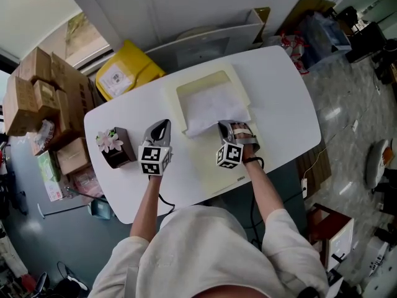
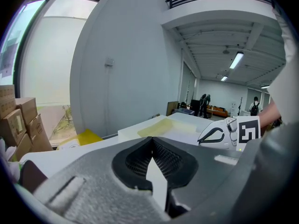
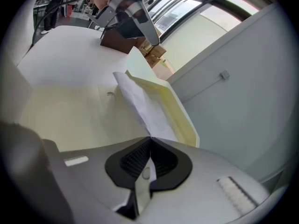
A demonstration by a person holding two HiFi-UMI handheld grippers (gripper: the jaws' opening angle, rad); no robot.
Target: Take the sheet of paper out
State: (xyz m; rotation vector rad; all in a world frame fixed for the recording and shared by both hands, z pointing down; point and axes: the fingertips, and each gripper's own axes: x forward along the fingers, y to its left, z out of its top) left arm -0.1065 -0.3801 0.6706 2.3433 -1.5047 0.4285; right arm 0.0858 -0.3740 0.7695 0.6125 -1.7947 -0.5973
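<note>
My right claw [image 1: 231, 124] [image 3: 150, 137] is clamped all the way down on the near edge of the sheet of paper [image 1: 214, 107] [image 3: 145, 107]. In the right gripper view you can see the paper running straight into the spot where the two tips meet. Most of the sheet is sitting in the pale yellow box [image 1: 201, 79] [image 3: 182, 118] in the middle of the white table [image 1: 124, 113]. The end I've got is lifted a bit and hangs over the box's front wall on my side. It's kinda crumpled along that edge too.

My left claw [image 1: 162, 123] [image 2: 152, 139] is closed with nothing in it. It's just parked low over the bare table to the left of the box, not touching the box or the paper. Further left there's a little brown box with flowers [image 1: 115, 146], near that claw but apart from it.
</note>
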